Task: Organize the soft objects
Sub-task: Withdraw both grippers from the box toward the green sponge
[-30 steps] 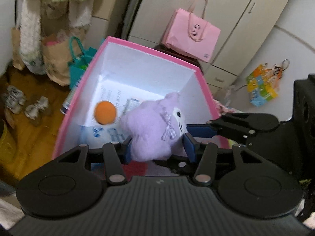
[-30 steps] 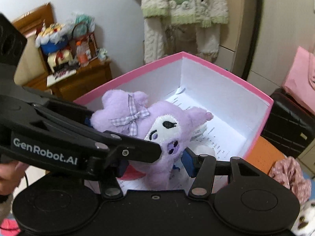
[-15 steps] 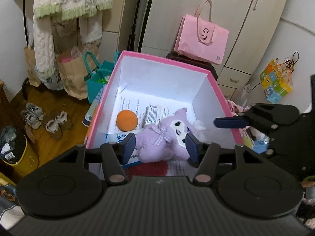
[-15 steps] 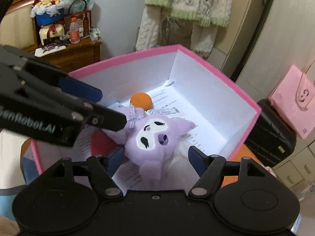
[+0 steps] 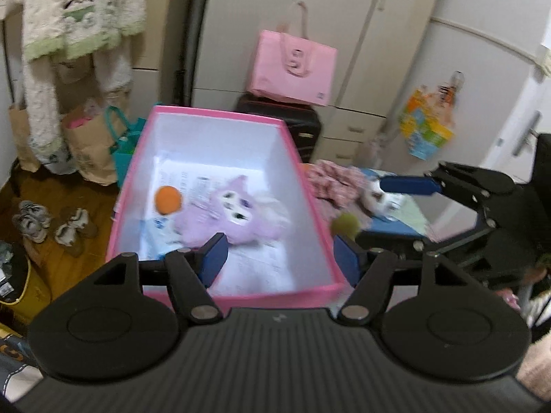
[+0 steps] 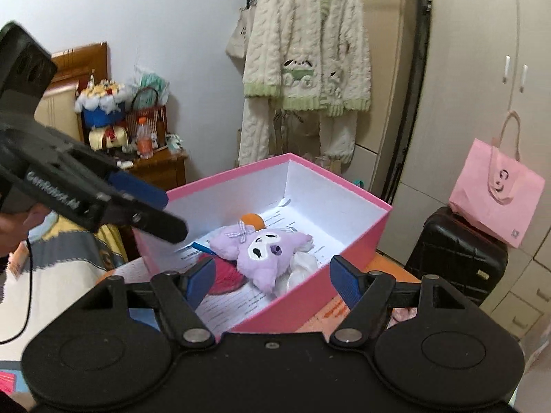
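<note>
**Pink box loaded, both tongs empty**

I've got the pink box (image 6: pixel 361 237) sitting open-topped in front of both cams; white inside, printed paper sheets (image 6: pixel 241 304) lining the floor; purple plush (image 6: pixel 265 249) lies face-up on the paper, roughly mid-box, nothing gripping it; orange ball (image 6: pixel 252 221) sits just behind it twd the far wall, touching or nearly so; a white soft item (image 6: pixel 301 266) is tucked against the plush on the side nearer the right wall; a red patch (image 6: pixel 220 275) shows on the box floor by the near corner, can't tell what it is.

Left tongs (image 5: pixel 279 258) hang over the near rim of the box; jaws apart, just been opening wider, nothing btwn the pads. Right tongs (image 6: pixel 272 280) also over the near edge; jaws wide, nothing btwn them, opened up a moment back and steady now.

Outside the box, on the worktop (image 5: pixel 396 225) to its right in the left cam: pink floral fabric (image 5: pixel 335 180), a small olive ball (image 5: pixel 346 225) right beside the box wall, and a white plush (image 5: pixel 377 199); view there is blurred.
</note>
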{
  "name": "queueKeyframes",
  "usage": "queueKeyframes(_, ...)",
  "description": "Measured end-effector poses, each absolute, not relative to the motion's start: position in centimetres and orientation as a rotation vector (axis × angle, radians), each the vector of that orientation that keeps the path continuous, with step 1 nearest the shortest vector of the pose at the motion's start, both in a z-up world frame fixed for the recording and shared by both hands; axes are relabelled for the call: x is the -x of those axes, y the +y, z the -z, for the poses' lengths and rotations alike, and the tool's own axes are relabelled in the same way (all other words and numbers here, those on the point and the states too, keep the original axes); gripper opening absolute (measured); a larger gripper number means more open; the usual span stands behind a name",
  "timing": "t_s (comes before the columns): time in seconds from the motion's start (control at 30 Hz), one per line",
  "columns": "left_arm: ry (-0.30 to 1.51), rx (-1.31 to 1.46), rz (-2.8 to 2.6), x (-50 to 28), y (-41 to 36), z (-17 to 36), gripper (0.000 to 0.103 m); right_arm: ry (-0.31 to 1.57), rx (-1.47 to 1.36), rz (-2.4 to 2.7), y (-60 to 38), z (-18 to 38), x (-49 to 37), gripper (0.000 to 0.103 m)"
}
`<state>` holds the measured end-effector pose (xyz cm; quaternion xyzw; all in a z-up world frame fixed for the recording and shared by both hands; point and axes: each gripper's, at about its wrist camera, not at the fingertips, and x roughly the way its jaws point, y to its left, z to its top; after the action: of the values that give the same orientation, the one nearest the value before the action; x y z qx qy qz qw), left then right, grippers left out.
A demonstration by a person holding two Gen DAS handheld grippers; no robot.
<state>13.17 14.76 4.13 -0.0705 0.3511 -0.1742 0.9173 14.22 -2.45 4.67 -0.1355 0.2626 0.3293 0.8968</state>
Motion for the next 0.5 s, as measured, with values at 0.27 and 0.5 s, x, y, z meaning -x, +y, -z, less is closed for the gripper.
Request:
queueKeyframes(0.27,0.671,0.060,0.439,-9.4,10.6,-6.1,0.075,0.503,0.224,-0.660,-7.0,-6.9,-11.0,0.078)
queueKeyframes(0.5,0.665,0.013,0.523,-7.8,7.0,-6.1,0.076,0.470,0.204,-0.614,-10.8,-7.3,-8.5,0.078)
